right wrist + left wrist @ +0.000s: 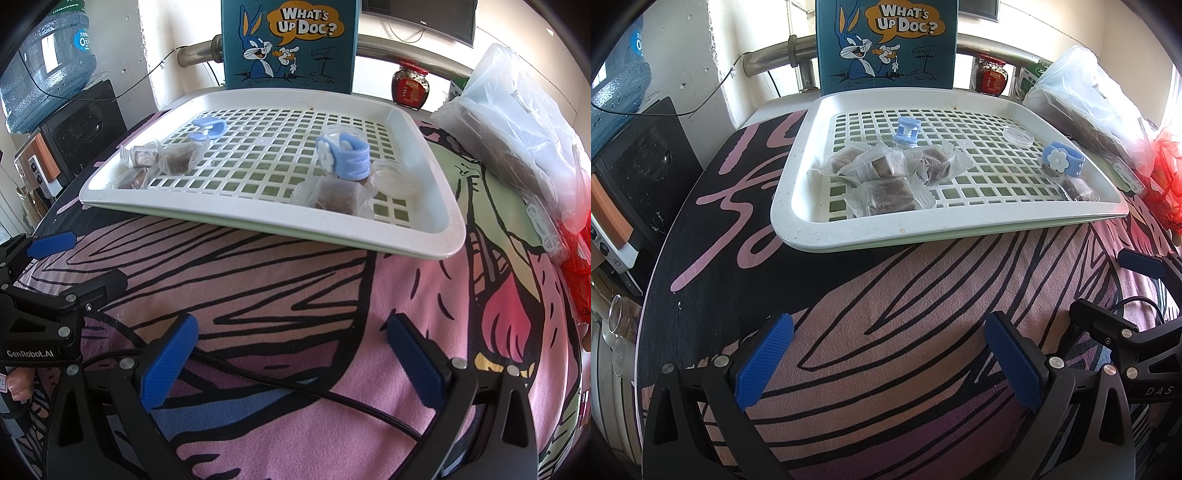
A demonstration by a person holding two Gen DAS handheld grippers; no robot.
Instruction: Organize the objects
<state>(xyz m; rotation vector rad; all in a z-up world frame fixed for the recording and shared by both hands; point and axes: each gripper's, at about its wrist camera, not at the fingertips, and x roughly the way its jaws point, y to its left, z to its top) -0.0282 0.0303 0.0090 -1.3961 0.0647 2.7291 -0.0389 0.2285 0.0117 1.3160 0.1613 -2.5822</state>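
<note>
- The white tray point(798, 206) with square holes sits on a pink and black cloth point(905, 295). All places here go by the tray.
- A pile of wrapped brown snacks point(886, 173) lies in the tray, near its front left corner.
- A small blue clip point(907, 133) sits in the tray just behind the pile, touching it.
- A blue band with a white flower point(343, 157) stands in the tray on the right side.
- One more wrapped snack point(334, 195) lies in front of the band, near the tray's front edge.
- A clear round lid point(395, 177) lies in the tray just right of the band.
- A blue box with a cartoon rabbit point(886, 40) stands behind the tray.
- A red jar point(412, 86) stands behind the tray's right corner.
- A plastic bag point(517, 122) lies to the right of the tray.
- The left claw point(890, 362) is over the cloth in front of the tray. Its blue fingers are wide apart and hold nothing.
- The right claw point(291, 360) is over the cloth in front of the tray too. It is wide apart and holds nothing.
</note>
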